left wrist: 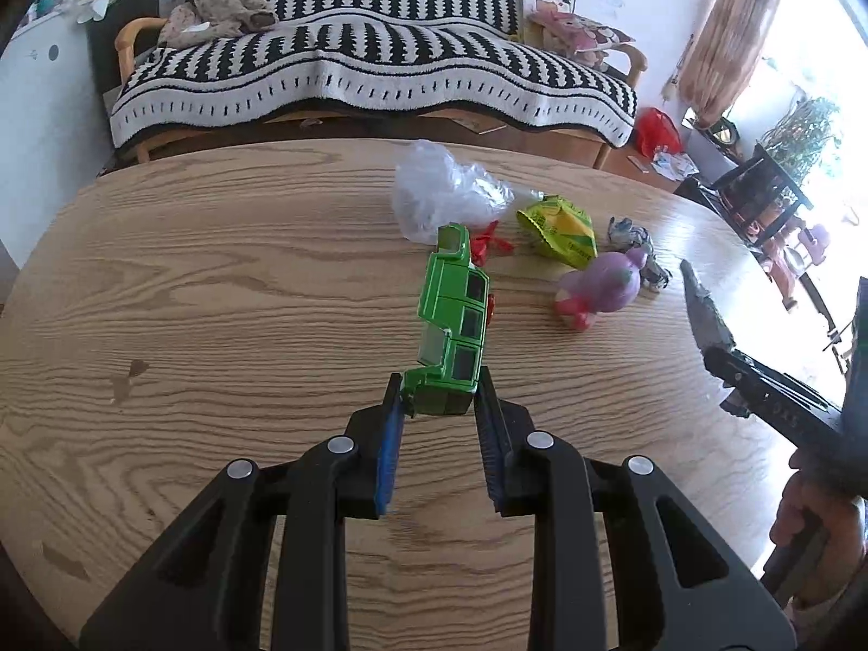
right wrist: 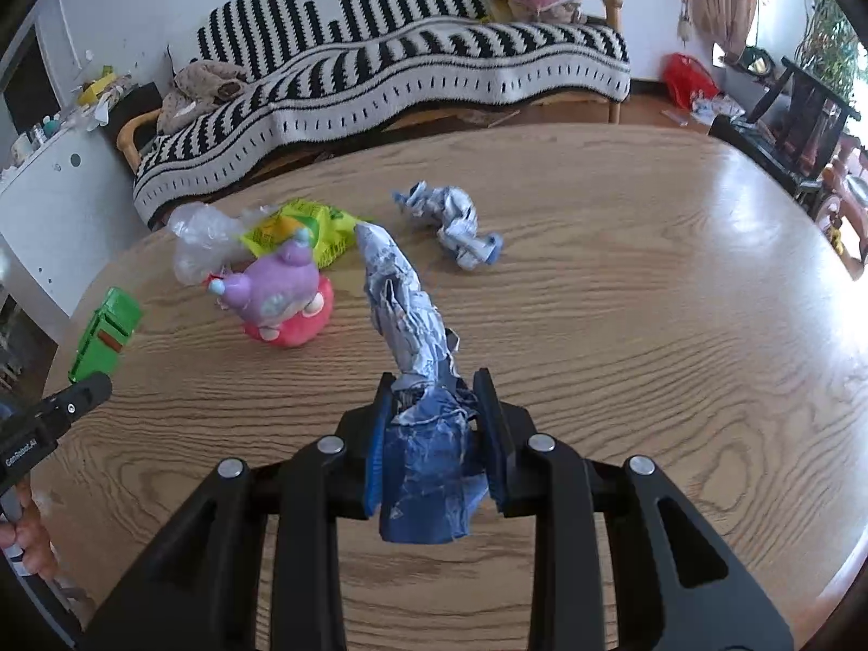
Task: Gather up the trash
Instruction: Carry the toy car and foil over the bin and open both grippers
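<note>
Holding one item in each hand, the person has both loads lifted clear of the wooden bench [left wrist: 217, 282]. The left hand-held gripper [left wrist: 438, 399] is clamped on the rear end of a green toy car [left wrist: 453, 314], which sticks out forward from the jaws with its nose tipped up and away. The right hand-held gripper [right wrist: 434, 404] is clamped on a long crumpled blue-and-white paper wrapper [right wrist: 404, 325], gripped near its lower end so that most of its length stands out beyond the pads.

Trash not yet collected lies toward the far side of the bench: a clear plastic bag [left wrist: 439, 192], a yellow-green snack packet [left wrist: 559, 228], a small red scrap [left wrist: 488, 249] just beside the car's nose in the left wrist view, and a second crumpled blue-and-white wrapper [right wrist: 455, 222]. A purple-and-pink plush toy [right wrist: 282, 298] sits among them and looks like a toy rather than rubbish. No bin shows in either view.

To carry well from here, both grips should stay firm and the wrists steady: the car is held only by its tail, so a quick swing could lever it loose, and the wrapper is light and springy, so it may slip if the jaws ease. Keeping the two loads apart and high enough to pass over the plush toy and the packets would avoid knocking them.
</note>
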A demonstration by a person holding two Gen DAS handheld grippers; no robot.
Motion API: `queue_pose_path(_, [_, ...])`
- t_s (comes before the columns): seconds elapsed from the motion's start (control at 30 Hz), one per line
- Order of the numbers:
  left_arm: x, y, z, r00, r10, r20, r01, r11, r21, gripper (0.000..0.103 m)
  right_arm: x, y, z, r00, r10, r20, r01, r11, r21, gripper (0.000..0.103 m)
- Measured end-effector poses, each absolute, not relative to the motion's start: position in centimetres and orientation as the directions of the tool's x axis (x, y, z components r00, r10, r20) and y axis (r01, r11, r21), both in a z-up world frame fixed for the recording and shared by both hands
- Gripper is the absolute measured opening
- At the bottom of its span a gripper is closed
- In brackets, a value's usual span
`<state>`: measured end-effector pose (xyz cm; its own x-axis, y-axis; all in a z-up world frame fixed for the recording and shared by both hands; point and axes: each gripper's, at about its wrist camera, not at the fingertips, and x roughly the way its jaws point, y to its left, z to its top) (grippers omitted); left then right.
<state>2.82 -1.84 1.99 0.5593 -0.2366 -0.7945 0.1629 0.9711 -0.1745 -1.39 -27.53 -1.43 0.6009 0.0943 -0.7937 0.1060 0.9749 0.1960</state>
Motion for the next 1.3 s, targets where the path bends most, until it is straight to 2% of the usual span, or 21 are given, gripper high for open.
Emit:
queue_pose_path(0.23, [1.8, -3.9, 3.0, 0.555, -0.3, -0.776, 0.23, 0.952, -0.203, 0.025, -3.8, -30.7, 1.8, 0.671, 0.136, -0.729, 0.143, 0.94, 0.308, 0.029])
queue_pose_path(0.4, [-2.9, -8.7, 5.6, 0.483, -0.505, -0.715, 0.365, 0.859, -0.36, 0.025, -11.1, -36.0, 3.3, 0.718, 0.229, -0.658, 0.173, 0.856, 0.487, 0.029])
queue_pose_path(0.53, [-8.3, -15.1, 7.1, 0.447, -0.559, -0.699, 0.486, 0.807, -0.335, 0.025, -18.2, -40.8, 5.5, 0.755, 0.153, -0.638, 0.209, 0.865, 0.455, 0.029])
queue_pose_path(0.73, [-16.8, -27.7, 6.7, 0.23, -0.623, -0.748, 0.68, 0.653, -0.335, 0.025, -30.7, -49.8, 8.1, 0.786, -0.019, -0.618, 0.338, 0.85, 0.404, 0.029])
queue_pose_path(0.83, [-21.5, -33.6, 4.3, 0.133, -0.577, -0.806, 0.764, 0.577, -0.288, 0.025, -35.1, -52.3, 5.1, 0.74, -0.048, -0.671, 0.41, 0.823, 0.394, 0.029])
queue_pose_path(0.87, [-23.1, -35.7, 2.0, 0.076, -0.544, -0.836, 0.779, 0.555, -0.291, 0.025, -36.2, -52.8, 3.1, 0.706, -0.04, -0.707, 0.438, 0.809, 0.392, 0.029])
queue_pose_path(0.93, [-24.6, -38.0, -2.2, -0.003, -0.484, -0.875, 0.773, 0.554, -0.309, 0.025, -38.3, -53.6, -2.9, 0.615, 0.019, -0.788, 0.513, 0.749, 0.419, 0.029])
queue_pose_path(1.03, [-25.6, -39.5, -6.8, -0.07, -0.403, -0.912, 0.753, 0.578, -0.313, 0.025, -40.3, -53.6, -8.2, 0.551, 0.071, -0.831, 0.568, 0.698, 0.436, 0.029])
queue_pose_path(1.07, [-25.8, -39.6, -6.9, -0.078, -0.404, -0.911, 0.75, 0.579, -0.321, 0.025, -40.7, -53.7, -9.3, 0.54, 0.086, -0.837, 0.579, 0.684, 0.443, 0.029])
queue_pose_path(1.17, [-25.9, -39.9, -5.9, -0.004, -0.414, -0.91, 0.777, 0.572, -0.263, 0.025, -41.0, -54.2, -10.7, 0.535, 0.115, -0.837, 0.59, 0.659, 0.467, 0.029])
queue_pose_path(1.3, [-24.9, -39.1, -7.6, -0.065, -0.405, -0.912, 0.725, 0.609, -0.322, 0.025, -40.5, -54.7, -10.7, 0.545, 0.12, -0.83, 0.597, 0.639, 0.485, 0.029])
